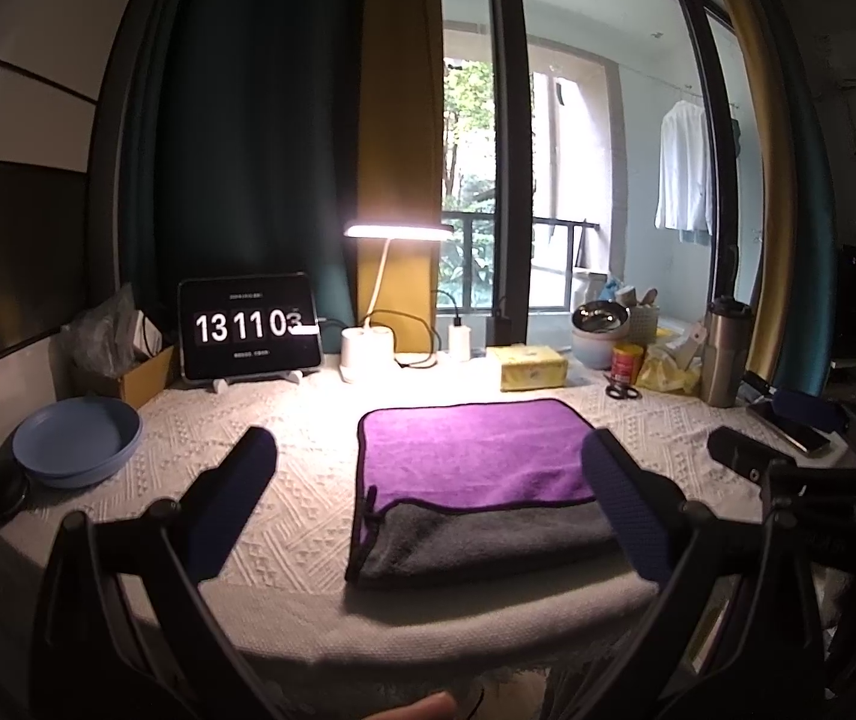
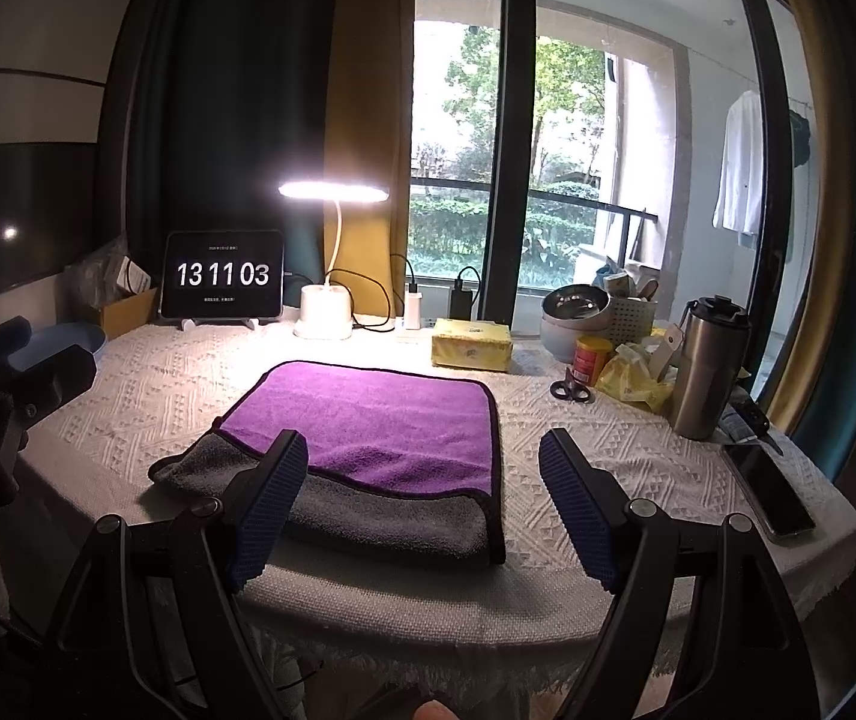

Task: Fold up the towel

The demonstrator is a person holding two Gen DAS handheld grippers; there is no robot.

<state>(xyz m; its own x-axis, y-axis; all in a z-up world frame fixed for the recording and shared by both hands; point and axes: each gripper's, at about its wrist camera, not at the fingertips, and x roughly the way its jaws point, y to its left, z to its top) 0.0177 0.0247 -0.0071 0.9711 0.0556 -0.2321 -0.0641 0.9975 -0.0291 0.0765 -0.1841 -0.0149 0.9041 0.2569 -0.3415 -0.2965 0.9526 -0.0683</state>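
Note:
A purple towel (image 1: 470, 456) with a grey underside lies folded on the white textured tablecloth, its grey lower layer showing along the near edge; it also shows in the right wrist view (image 2: 380, 426). My left gripper (image 1: 428, 450) is open and empty, held above the table's near edge, its right finger over the towel's right side. My right gripper (image 2: 425, 456) is open and empty, its left finger over the towel's near left part. The right gripper's body shows at the right of the left wrist view (image 1: 788, 474).
A blue plate (image 1: 77, 441) sits far left. At the back stand a clock tablet (image 1: 248, 327), a lit desk lamp (image 1: 395, 234), a yellow tissue pack (image 1: 533, 366), bowls, a red can, scissors (image 2: 569, 390) and a steel tumbler (image 2: 707, 369). A phone (image 2: 770, 492) lies right.

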